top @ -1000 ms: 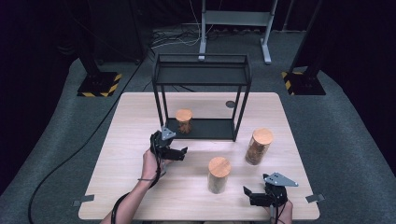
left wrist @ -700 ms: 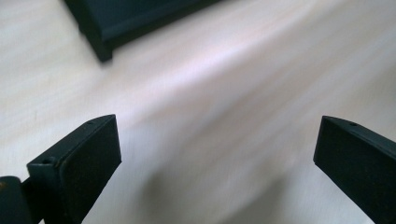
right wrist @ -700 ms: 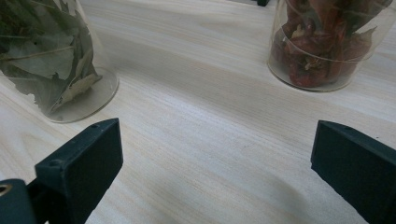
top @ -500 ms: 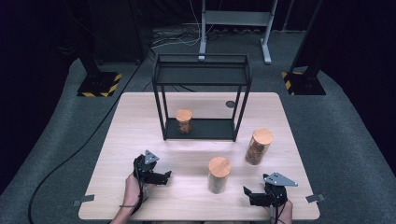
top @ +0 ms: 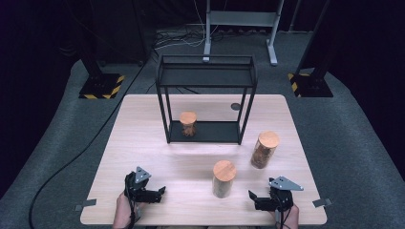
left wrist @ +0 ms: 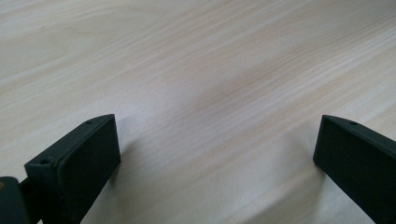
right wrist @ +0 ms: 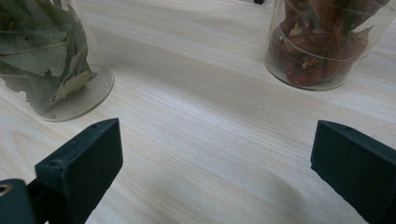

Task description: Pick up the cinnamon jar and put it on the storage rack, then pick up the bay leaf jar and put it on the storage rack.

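Observation:
Three glass jars with wooden lids stand on the table. A small jar [top: 187,123] sits on the lower shelf of the black wire rack [top: 207,76]. A bay-leaf jar [top: 223,178] [right wrist: 51,60] stands front centre, and a jar of red chillies [top: 264,149] [right wrist: 322,42] stands to its right. My left gripper [top: 160,193] [left wrist: 217,140] rests low at the front left, open over bare wood. My right gripper [top: 252,199] [right wrist: 217,149] is open at the front right, pointing between the two front jars with nothing between its jaws.
The light wooden table [top: 143,143] ends just behind both hands. A small dark disc [top: 235,106] lies on the table behind the rack's right side. Dark stands with striped bases [top: 100,88] sit on the floor beyond.
My left gripper has drawn back from the rack's front to the table's front left, leaving the small jar on the lower shelf. The right gripper has stayed still.

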The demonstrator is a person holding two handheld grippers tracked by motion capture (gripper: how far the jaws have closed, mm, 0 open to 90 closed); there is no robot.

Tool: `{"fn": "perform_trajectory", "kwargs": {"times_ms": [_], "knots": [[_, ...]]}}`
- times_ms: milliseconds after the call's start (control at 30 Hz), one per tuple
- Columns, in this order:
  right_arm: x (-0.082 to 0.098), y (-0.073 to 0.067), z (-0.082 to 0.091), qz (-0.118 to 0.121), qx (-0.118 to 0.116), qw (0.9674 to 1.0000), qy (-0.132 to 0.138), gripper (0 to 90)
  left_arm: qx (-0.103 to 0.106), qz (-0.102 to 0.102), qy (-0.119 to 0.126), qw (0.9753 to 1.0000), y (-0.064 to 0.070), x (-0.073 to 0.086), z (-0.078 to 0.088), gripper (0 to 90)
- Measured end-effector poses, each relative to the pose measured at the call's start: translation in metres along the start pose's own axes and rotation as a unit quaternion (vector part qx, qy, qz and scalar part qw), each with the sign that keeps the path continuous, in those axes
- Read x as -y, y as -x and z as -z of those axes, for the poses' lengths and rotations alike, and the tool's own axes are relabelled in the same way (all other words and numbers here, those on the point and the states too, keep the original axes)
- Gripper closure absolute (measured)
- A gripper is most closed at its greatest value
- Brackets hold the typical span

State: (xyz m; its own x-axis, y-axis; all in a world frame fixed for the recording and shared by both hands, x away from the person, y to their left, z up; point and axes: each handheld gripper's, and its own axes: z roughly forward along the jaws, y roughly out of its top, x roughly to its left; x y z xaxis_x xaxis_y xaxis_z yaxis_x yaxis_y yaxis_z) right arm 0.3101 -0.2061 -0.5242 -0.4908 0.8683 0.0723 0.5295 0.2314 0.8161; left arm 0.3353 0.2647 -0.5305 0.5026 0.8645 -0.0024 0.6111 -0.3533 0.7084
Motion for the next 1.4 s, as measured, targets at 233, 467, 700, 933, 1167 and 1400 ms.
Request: {"fn": "perform_trajectory", "kwargs": {"times_ms": [233, 467, 700, 933, 1167, 1400], "knots": [[0.000, 0.000, 0.000, -0.003, 0.006, 1.0000, 0.002, 1.0, -0.005, 0.005, 0.001, 1.0000, -0.002, 0.007, 0.006, 0.0], [0.000, 0.000, 0.000, -0.004, 0.006, 1.0000, -0.001, 0.9, -0.006, 0.006, 0.000, 1.0000, -0.001, 0.007, 0.007, 0.0], [0.000, 0.000, 0.000, -0.002, 0.005, 1.0000, -0.001, 0.8, -0.001, 0.001, 0.000, 1.0000, -0.001, 0.007, 0.007, 0.0], [0.000, -0.001, 0.000, -0.001, 0.011, 0.9999, -0.001, 0.8, 0.001, -0.001, 0.000, 1.0000, -0.001, 0.007, 0.007, 0.0], [0.000, -0.003, -0.001, -0.001, 0.031, 0.9995, -0.003, 0.8, 0.001, -0.001, 0.000, 1.0000, -0.001, 0.007, 0.007, 0.0], [0.002, -0.010, 0.003, -0.007, 0.061, 0.9979, 0.023, 0.5, 0.001, -0.001, 0.000, 1.0000, -0.001, 0.007, 0.007, 0.0]]}}
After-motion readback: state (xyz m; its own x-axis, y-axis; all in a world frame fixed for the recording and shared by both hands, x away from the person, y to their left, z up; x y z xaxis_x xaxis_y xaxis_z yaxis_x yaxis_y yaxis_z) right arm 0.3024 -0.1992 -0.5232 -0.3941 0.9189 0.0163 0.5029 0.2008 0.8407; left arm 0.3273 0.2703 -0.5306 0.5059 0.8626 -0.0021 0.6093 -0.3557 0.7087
